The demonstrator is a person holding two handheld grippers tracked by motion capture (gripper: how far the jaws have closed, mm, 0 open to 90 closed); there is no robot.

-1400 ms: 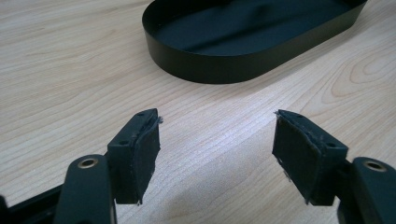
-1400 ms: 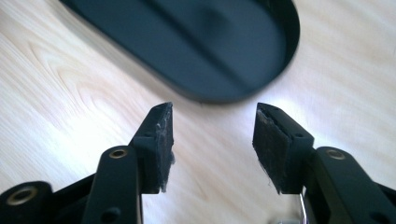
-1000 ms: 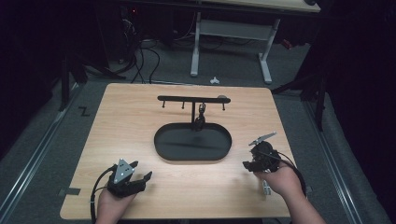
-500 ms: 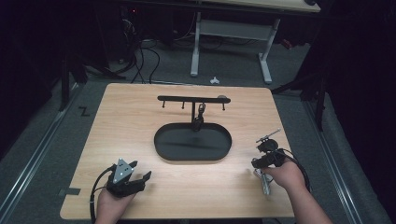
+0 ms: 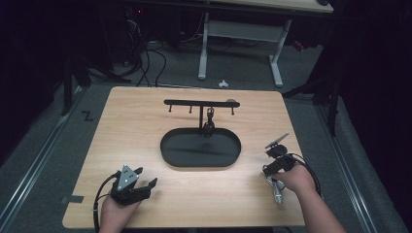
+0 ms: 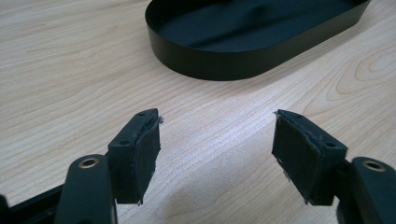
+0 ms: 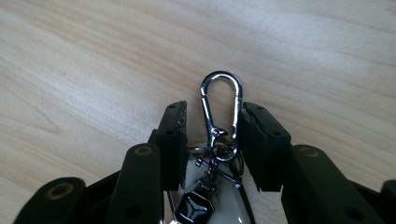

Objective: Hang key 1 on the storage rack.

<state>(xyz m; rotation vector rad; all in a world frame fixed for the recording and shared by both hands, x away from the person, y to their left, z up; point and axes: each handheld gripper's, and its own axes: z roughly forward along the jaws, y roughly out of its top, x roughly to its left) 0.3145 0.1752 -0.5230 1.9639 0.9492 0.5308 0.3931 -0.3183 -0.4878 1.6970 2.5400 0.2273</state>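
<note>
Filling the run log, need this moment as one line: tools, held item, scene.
right tool: closing around keychain carabiner, right pad touching | left tool: open, empty | tray: empty

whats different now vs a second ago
The right hand-held gripper moved down toward the near table edge, and its jaws have just been closing around the keychain's carabiner, one pad touching. The left hand-held gripper, tray and hook rack stayed put.

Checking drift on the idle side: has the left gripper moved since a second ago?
No. In the high view the left gripper sits at the same spot near the table's front edge, at the same offset from the black oval tray, jaws open.
</note>
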